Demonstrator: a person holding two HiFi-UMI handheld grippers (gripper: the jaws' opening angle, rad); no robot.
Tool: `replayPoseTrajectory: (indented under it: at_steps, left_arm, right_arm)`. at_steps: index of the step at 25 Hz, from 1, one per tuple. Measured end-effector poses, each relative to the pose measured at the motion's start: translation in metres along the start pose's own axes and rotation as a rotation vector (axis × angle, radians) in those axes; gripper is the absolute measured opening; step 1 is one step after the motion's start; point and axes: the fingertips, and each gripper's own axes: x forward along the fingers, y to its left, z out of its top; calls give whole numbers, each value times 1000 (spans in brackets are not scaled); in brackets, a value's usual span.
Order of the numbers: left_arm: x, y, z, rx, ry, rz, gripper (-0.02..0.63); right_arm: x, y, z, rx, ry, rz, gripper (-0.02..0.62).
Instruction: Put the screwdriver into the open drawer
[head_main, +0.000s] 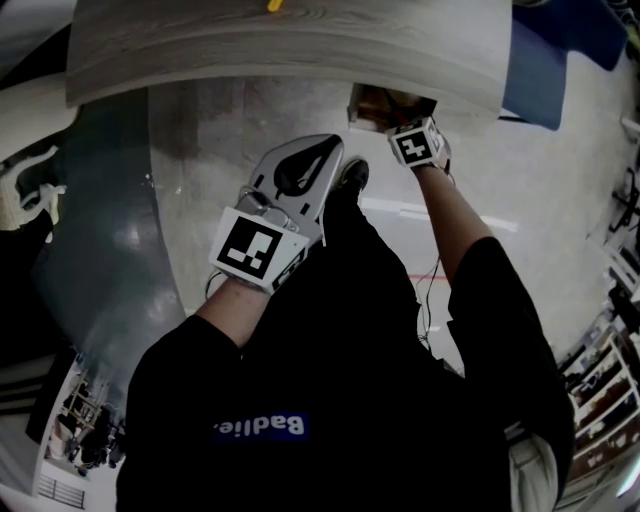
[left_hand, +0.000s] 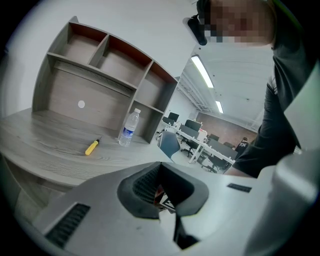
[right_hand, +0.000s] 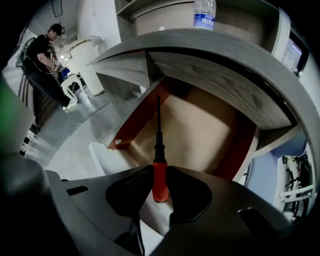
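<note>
A screwdriver (right_hand: 160, 176) with a red handle and a long black shaft sits between the jaws of my right gripper (right_hand: 160, 171), which is shut on the handle. Its tip points steeply down into the open drawer (right_hand: 202, 127), a wooden box with red-brown sides under the desk top. In the head view the right gripper (head_main: 400, 122) hangs just over that drawer (head_main: 372, 103). My left gripper (head_main: 330, 147) is held in front of the body, away from the drawer. Its jaws (left_hand: 160, 165) meet at the tips with nothing between them.
On the curved grey desk top (left_hand: 45, 140) lie a yellow-handled screwdriver (left_hand: 91, 147) and a water bottle (left_hand: 129, 128), in front of a shelf unit (left_hand: 100, 75). A blue chair (head_main: 535, 80) stands right of the drawer. Another person (right_hand: 42, 65) stands in the background.
</note>
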Motion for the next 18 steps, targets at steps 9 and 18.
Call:
replayPoseTrajectory:
  at_steps: [9,18]
  left_arm:
    - [-2,7,-8,1,22,10,2]
    - [-6,6,-11,4,39,6,2]
  right_arm:
    - [16,1,0,5,26,-17,115]
    - [26,3,-3,5,55,-44,115]
